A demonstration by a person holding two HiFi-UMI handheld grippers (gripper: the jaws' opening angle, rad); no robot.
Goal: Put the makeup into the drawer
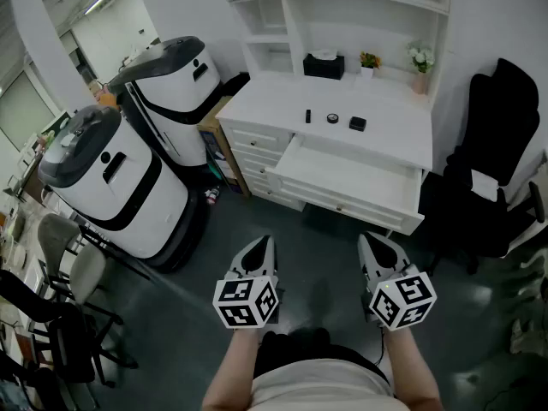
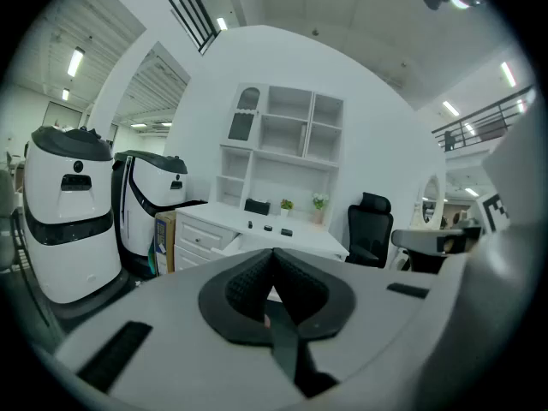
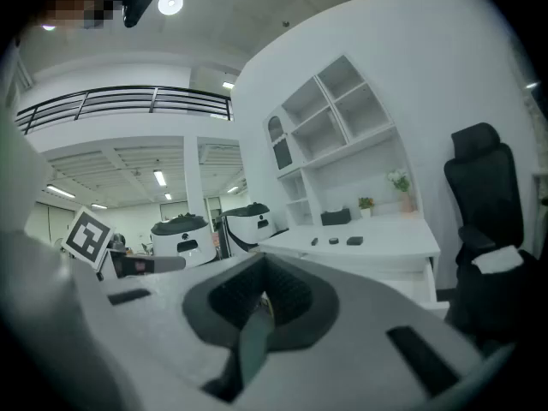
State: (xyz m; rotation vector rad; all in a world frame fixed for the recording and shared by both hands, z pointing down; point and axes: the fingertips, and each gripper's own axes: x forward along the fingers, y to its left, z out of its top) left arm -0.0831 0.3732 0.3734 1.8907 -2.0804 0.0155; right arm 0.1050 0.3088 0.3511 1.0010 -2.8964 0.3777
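Observation:
Three small black makeup items lie on the white desk: a stick, a round compact and a square case. Below the desktop, the wide white drawer is pulled out. My left gripper and right gripper hover side by side over the dark floor, well short of the desk, both shut with nothing in them. In the left gripper view the gripper faces the distant desk. The right gripper sees the compact from afar.
Two large white-and-black machines stand left of the desk. A black office chair is at the right. A black box and two small flower pots sit at the desk's back. Chairs crowd the lower left.

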